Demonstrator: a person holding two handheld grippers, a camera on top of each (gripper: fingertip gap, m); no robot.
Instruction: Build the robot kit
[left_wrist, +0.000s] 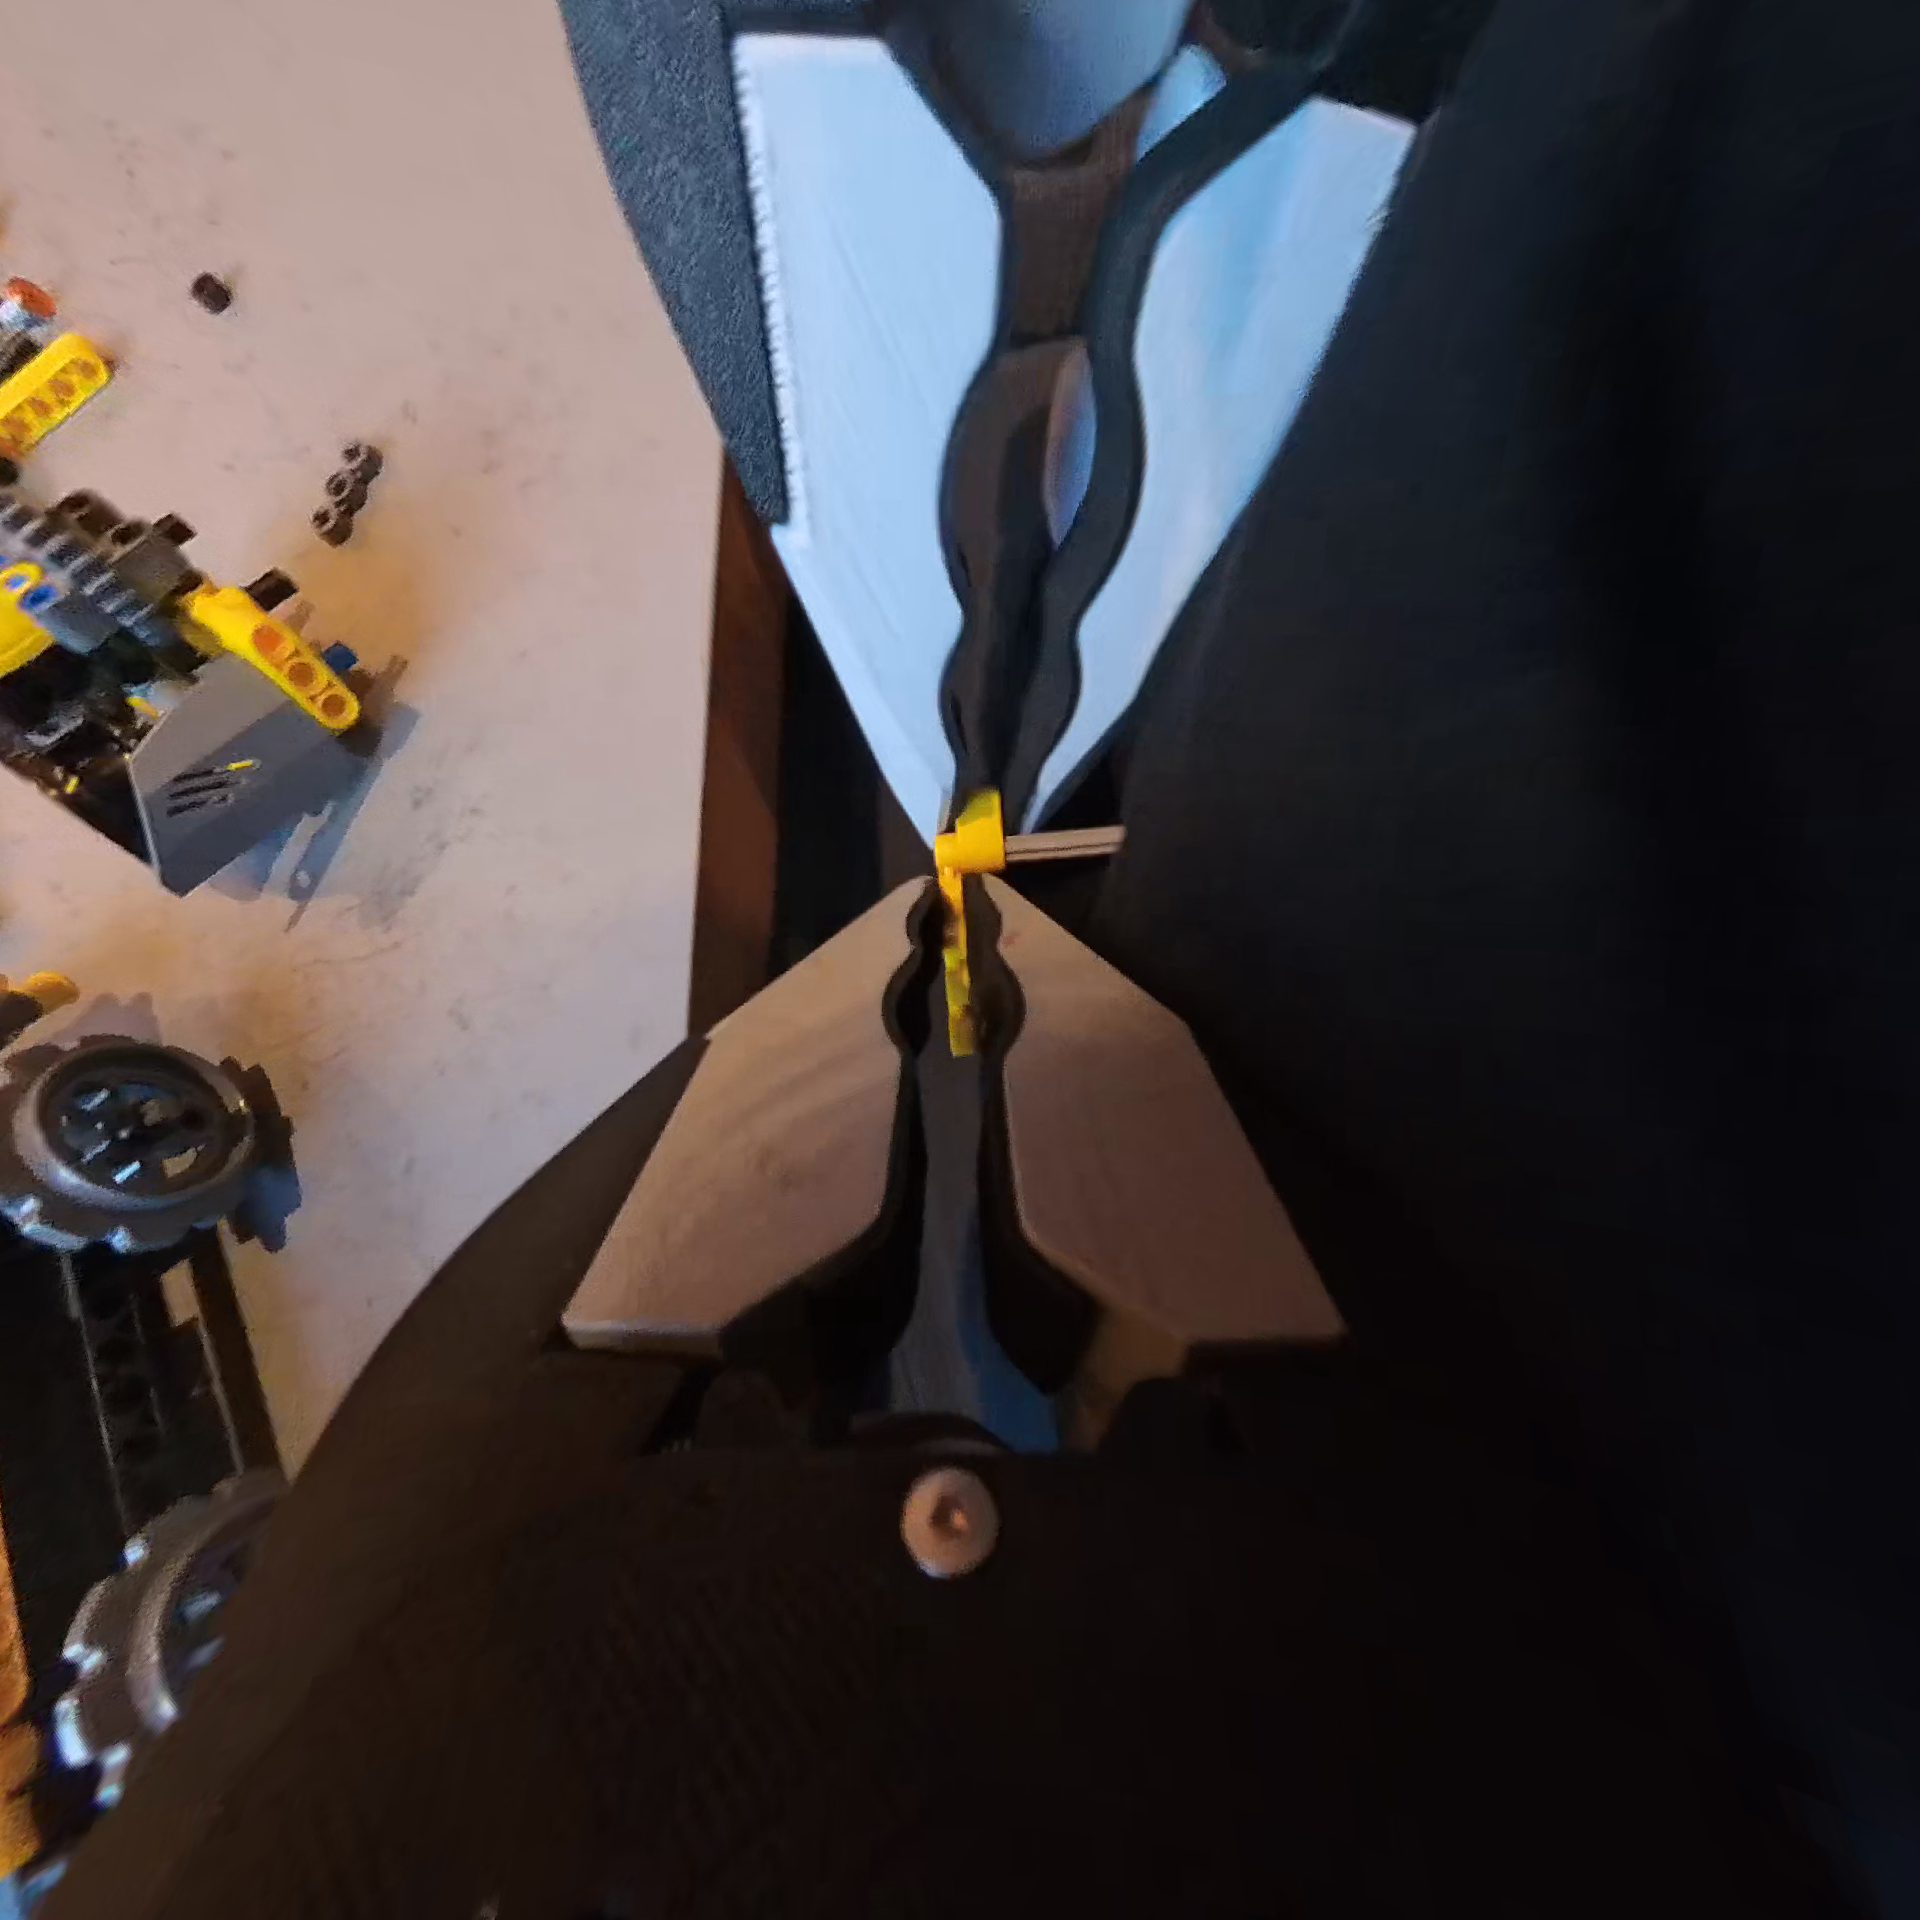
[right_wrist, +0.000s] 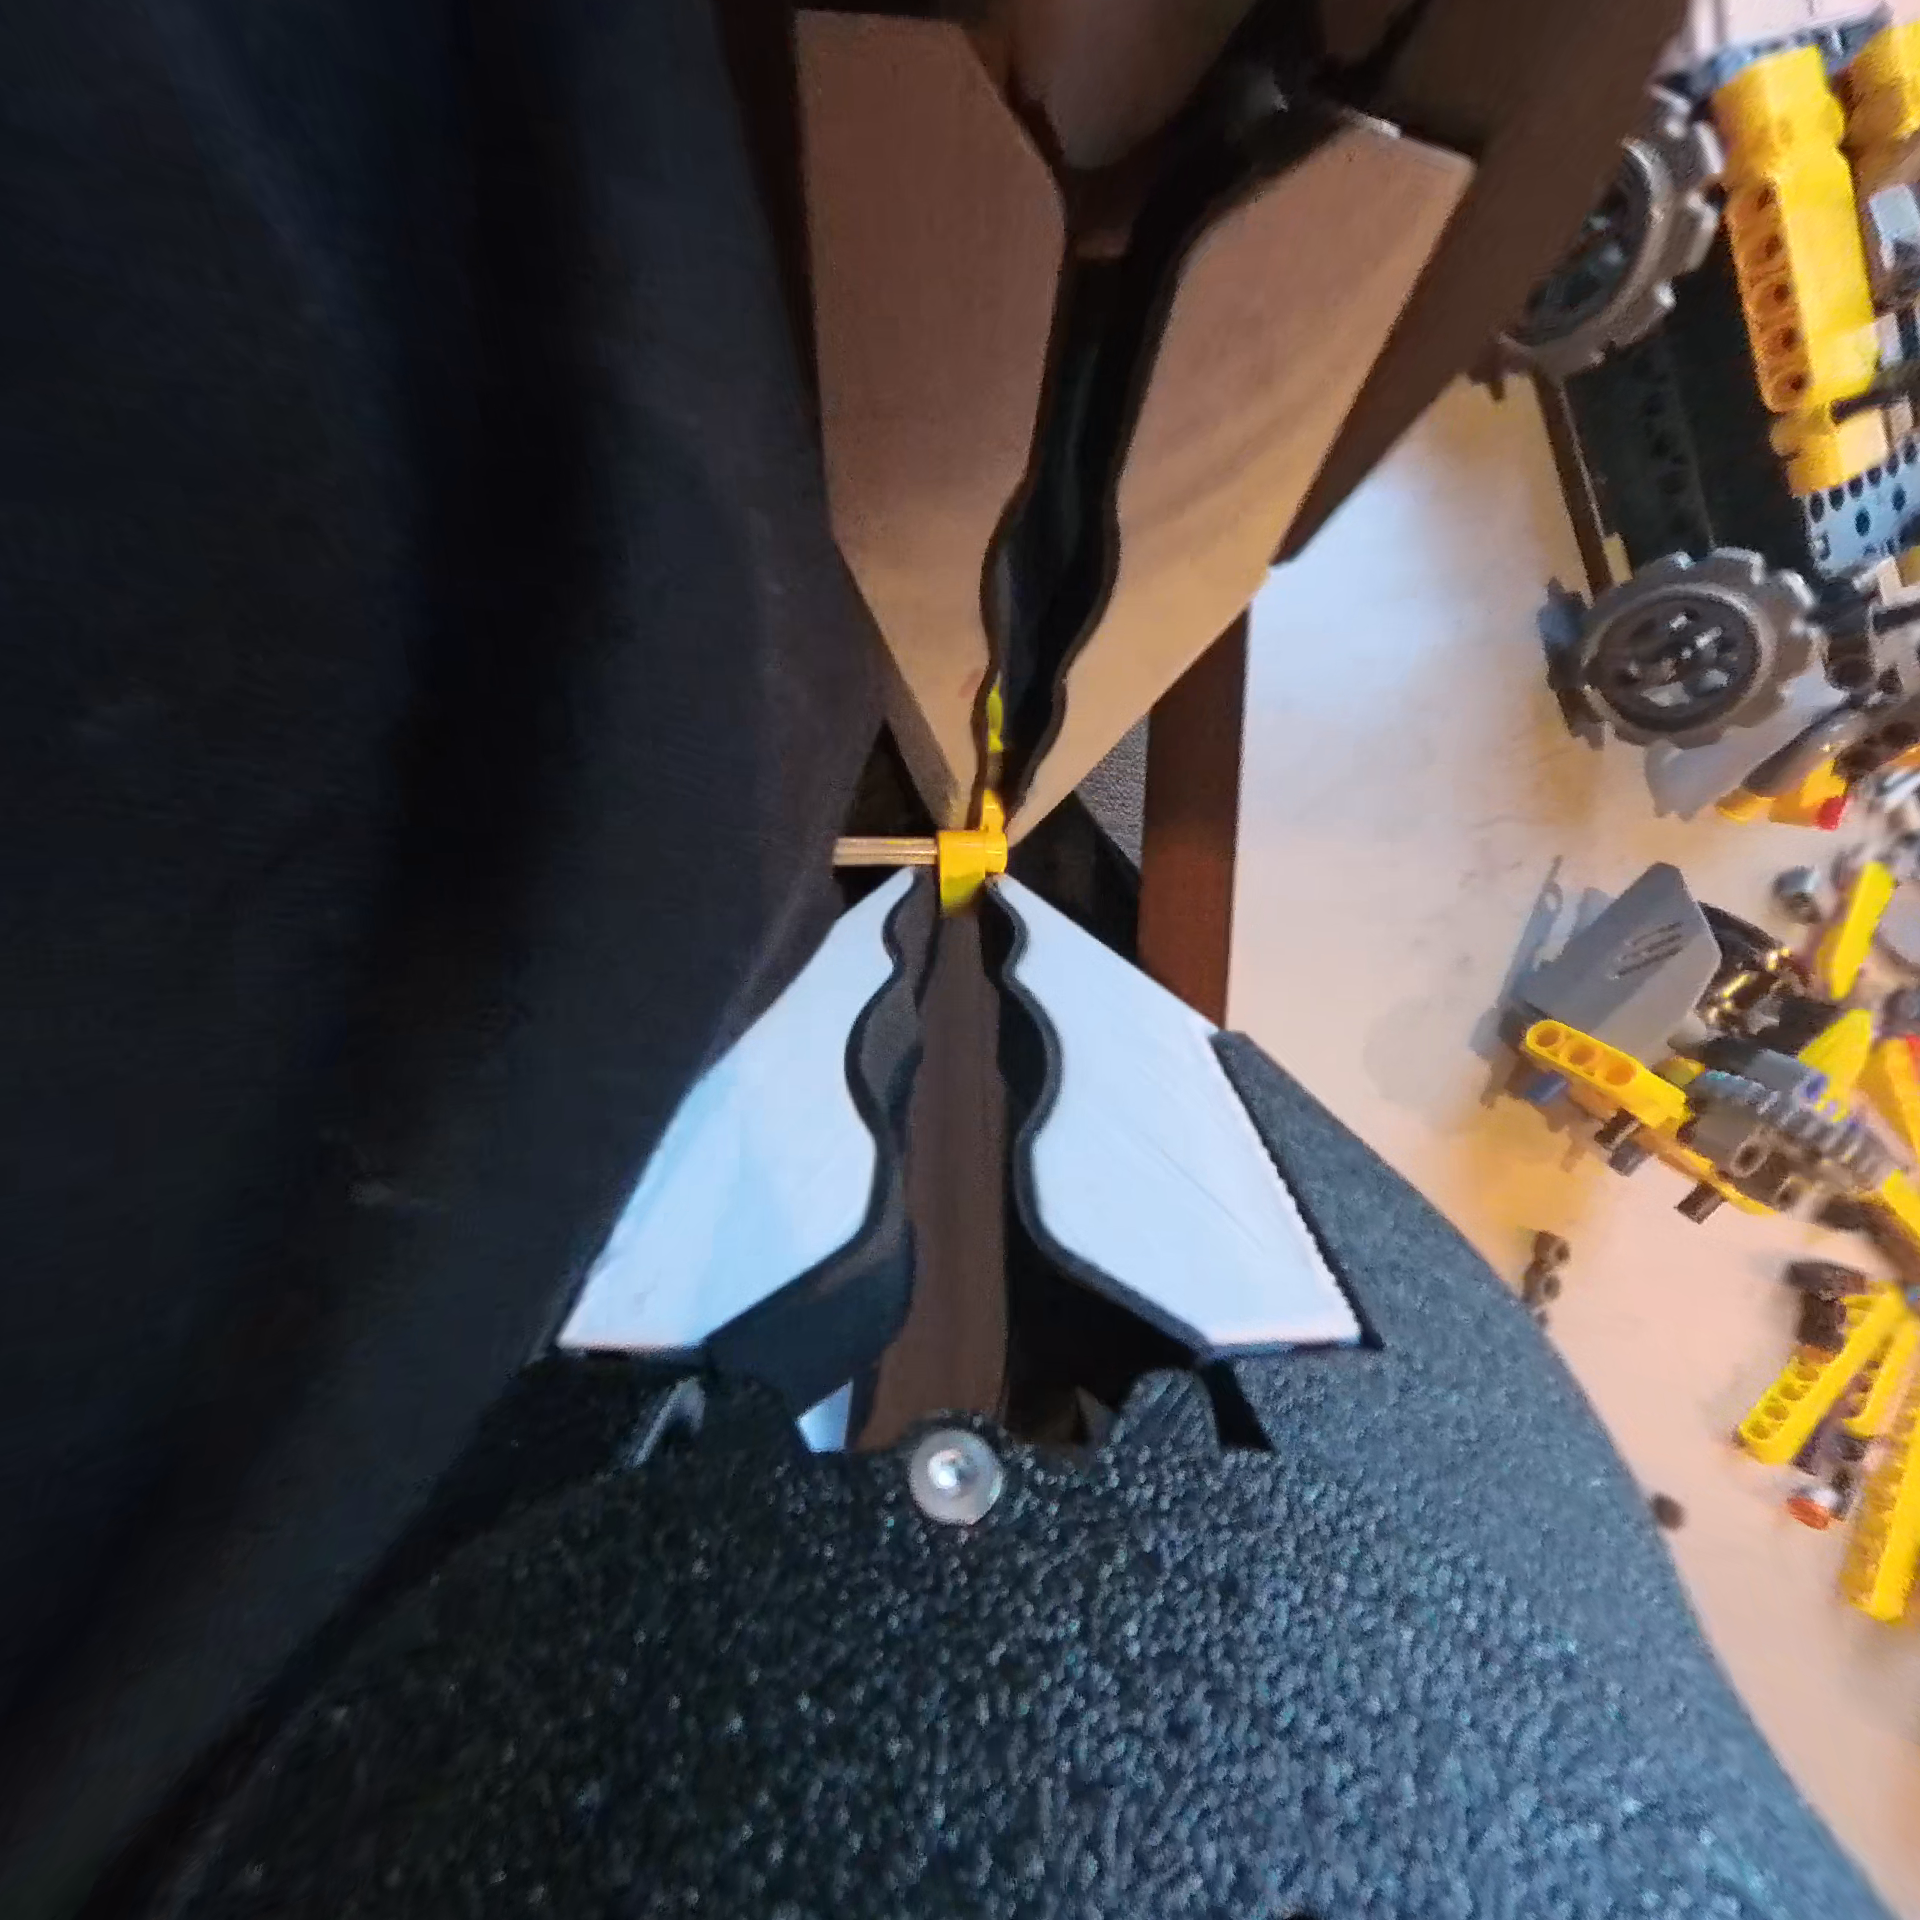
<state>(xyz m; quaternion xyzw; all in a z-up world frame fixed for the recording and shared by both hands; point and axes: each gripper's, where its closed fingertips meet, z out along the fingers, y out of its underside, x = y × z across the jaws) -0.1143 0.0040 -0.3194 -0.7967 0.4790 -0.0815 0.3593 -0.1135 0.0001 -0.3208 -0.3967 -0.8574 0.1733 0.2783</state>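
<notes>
Left gripper (left_wrist: 961, 904) — tan fingers pressed together on a thin yellow beam (left_wrist: 958, 987), which stands edge-on between the wavy pads; the hold looks meant to keep the piece steady off the tabletop.

Yellow connector (left_wrist: 971, 836) — sits at the top end of the beam, just past the left fingertips, with a short grey axle (left_wrist: 1070, 844) sticking out sideways towards the dark clothing of the person (left_wrist: 1558, 935).

Right gripper (right_wrist: 961, 883) — white fingers meeting the left gripper tip to tip, narrowed onto the connector (right_wrist: 969, 854); the pads further back stand apart, so only the tips bear on it. The opposed grip seems to let one side brace while the other works the joint.

Tabletop (left_wrist: 468, 260) — pale, scuffed, to the side of both grippers. Near its front edge lie a partly built yellow and grey model (left_wrist: 156, 644) with a grey panel (left_wrist: 244, 769), a grey-rimmed toothed wheel (left_wrist: 135, 1132), a loose yellow beam with holes (left_wrist: 52, 400) and small black pins (left_wrist: 348, 494), all well apart from the held piece.
</notes>
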